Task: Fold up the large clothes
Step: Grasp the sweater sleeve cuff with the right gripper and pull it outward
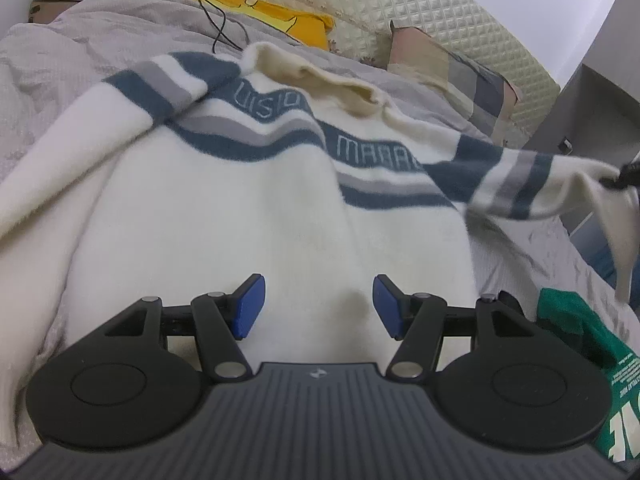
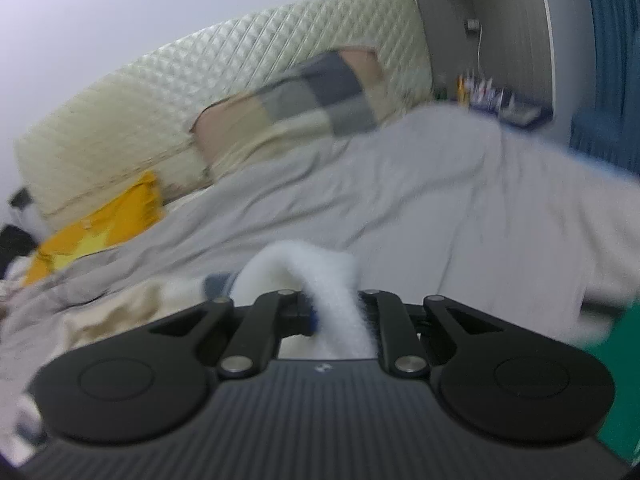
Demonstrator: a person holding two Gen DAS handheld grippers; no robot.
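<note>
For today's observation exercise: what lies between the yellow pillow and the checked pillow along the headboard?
Only grey bedding and the sweater's cream collar lie between the yellow pillow and the checked pillow, clearest in the left wrist view.

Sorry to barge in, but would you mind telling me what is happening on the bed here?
A person with two handheld grippers is folding a white striped sweater spread on the bed. The right gripper is shut on the sweater's sleeve, holding it raised off the bed. The left gripper hovers open over the sweater's lower body, gripping nothing.
</note>
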